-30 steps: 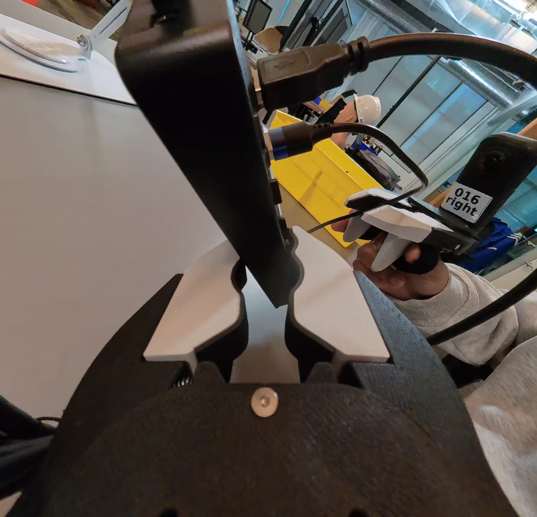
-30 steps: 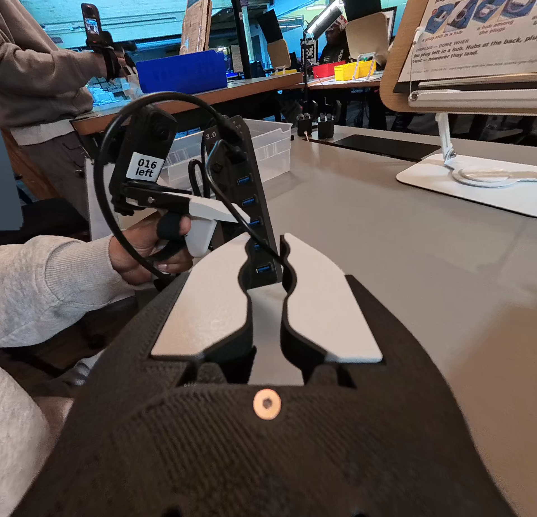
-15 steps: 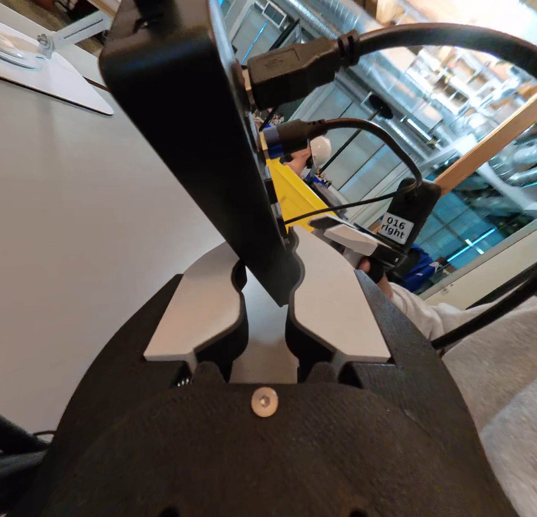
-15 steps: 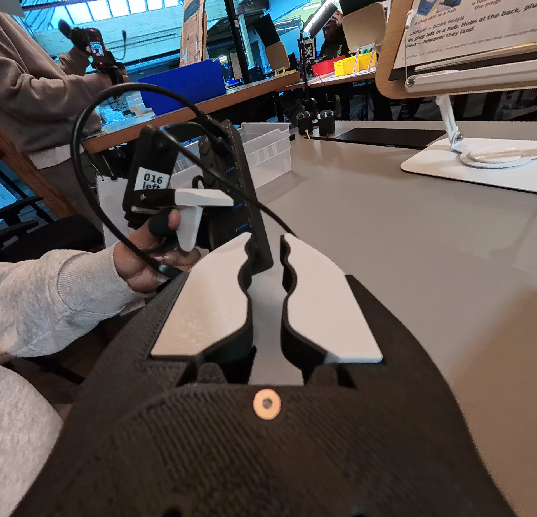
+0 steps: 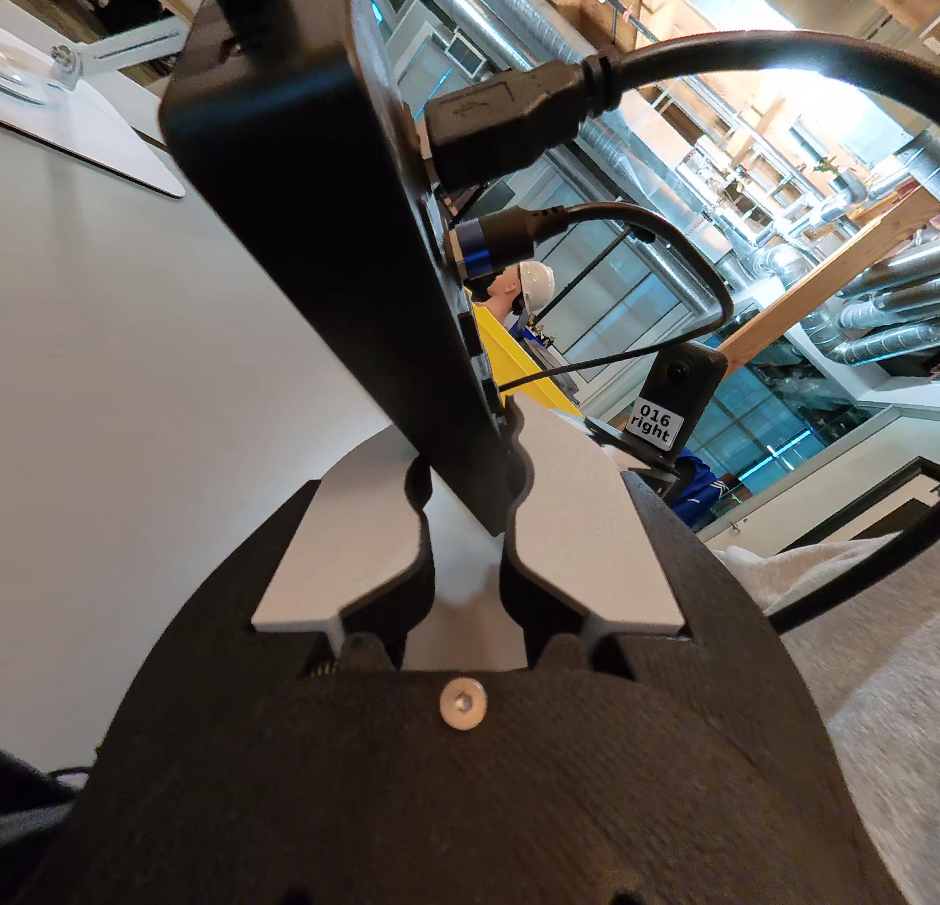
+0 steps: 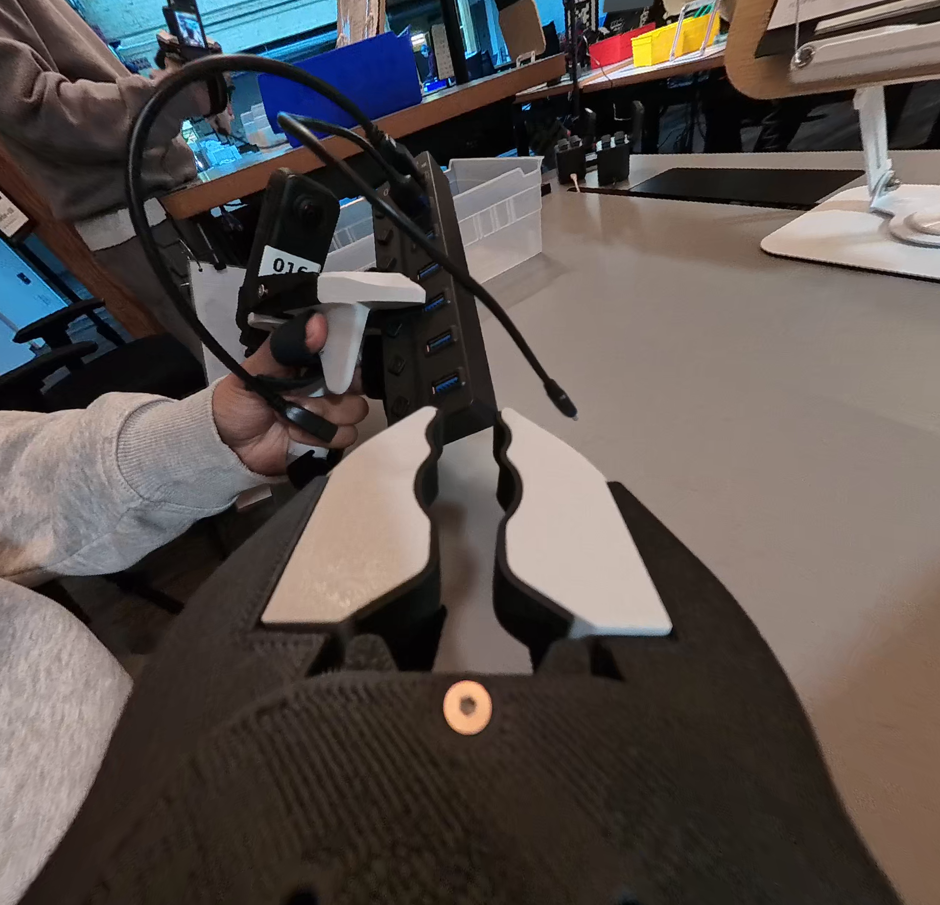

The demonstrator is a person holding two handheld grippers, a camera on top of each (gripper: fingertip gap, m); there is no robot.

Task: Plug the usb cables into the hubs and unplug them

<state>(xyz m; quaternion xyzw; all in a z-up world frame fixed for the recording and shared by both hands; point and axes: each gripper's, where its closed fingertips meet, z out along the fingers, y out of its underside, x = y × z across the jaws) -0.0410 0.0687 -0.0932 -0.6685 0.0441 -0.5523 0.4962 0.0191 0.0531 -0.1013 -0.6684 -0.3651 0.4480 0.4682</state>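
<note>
My left gripper (image 5: pixel 465 474) is shut on the lower end of a black USB hub (image 5: pixel 315 209) and holds it upright above the grey table. A thick black USB plug (image 5: pixel 498 123) and a thinner plug with a blue ring (image 5: pixel 478 252) sit in its upper ports. In the right wrist view the hub (image 6: pixel 452 321) shows several empty blue ports. My right gripper (image 6: pixel 468 415) is slightly open and empty, just in front of the hub's base. The thin cable's free end (image 6: pixel 559 402) hangs just right of my right fingertip, touching nothing. The right gripper also shows in the left wrist view (image 5: pixel 656 418).
A white stand base (image 6: pixel 854 240) with a board stands at the back right of the grey table (image 6: pixel 712 372). A clear plastic bin (image 6: pixel 498 204) sits behind the hub. A person's hand and grey sleeve (image 6: pixel 127 474) hold the left gripper. A yellow bin (image 5: pixel 503 362) lies beyond the hub.
The thin cable's end was at my right fingertips; now it hangs free to their right. The left gripper has tilted the hub, still gripping it.
</note>
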